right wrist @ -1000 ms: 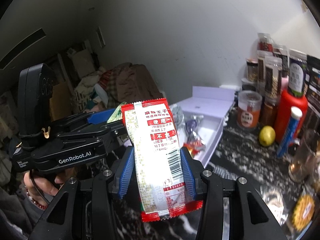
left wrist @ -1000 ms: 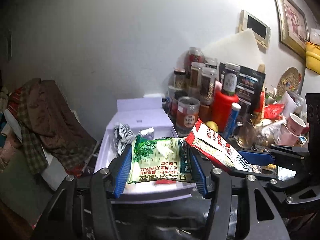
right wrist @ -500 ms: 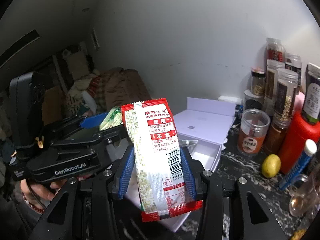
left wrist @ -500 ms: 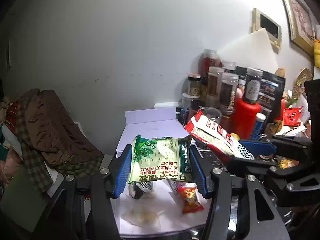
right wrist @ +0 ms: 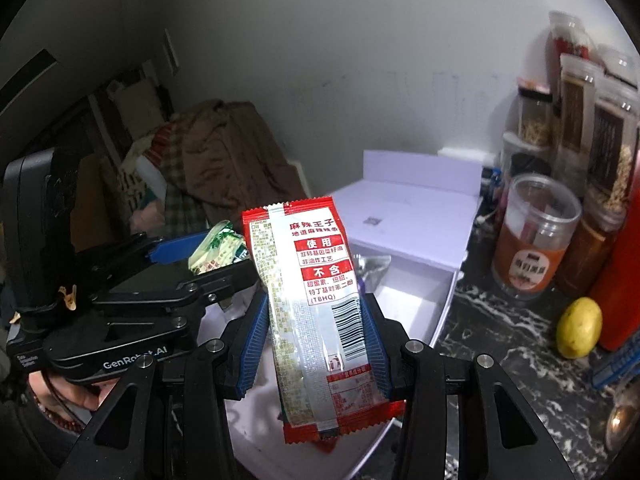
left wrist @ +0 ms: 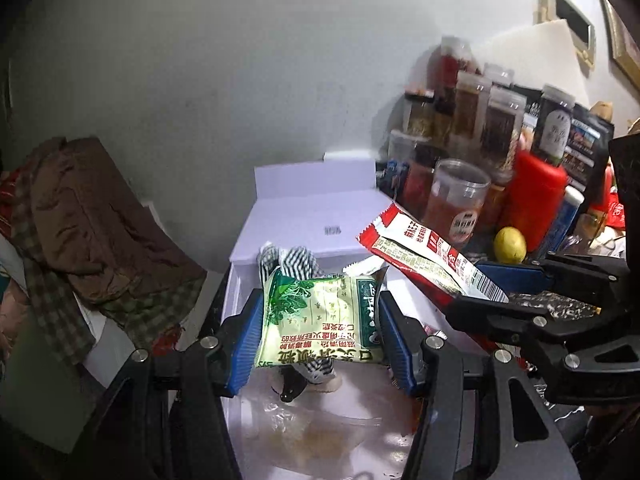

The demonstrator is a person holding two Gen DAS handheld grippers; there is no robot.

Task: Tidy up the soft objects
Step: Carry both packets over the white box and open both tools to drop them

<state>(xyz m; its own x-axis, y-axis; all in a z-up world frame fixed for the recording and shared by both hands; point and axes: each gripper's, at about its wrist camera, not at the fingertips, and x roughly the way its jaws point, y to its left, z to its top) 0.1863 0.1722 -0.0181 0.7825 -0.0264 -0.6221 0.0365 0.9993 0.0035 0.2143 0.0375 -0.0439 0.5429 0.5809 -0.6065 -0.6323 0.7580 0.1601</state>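
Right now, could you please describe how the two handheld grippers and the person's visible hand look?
Both the left gripper and right gripper have black angular frames, silver bolts and ribbed blue finger pads. The left body reads "GenRobot.AI" in white. The hand wears a dark red bead bracelet.

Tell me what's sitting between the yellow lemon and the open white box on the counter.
In the right wrist view, only bare black marbled countertop lies between the lemon and the white box; the orange-filled clear jar stands behind that stretch.
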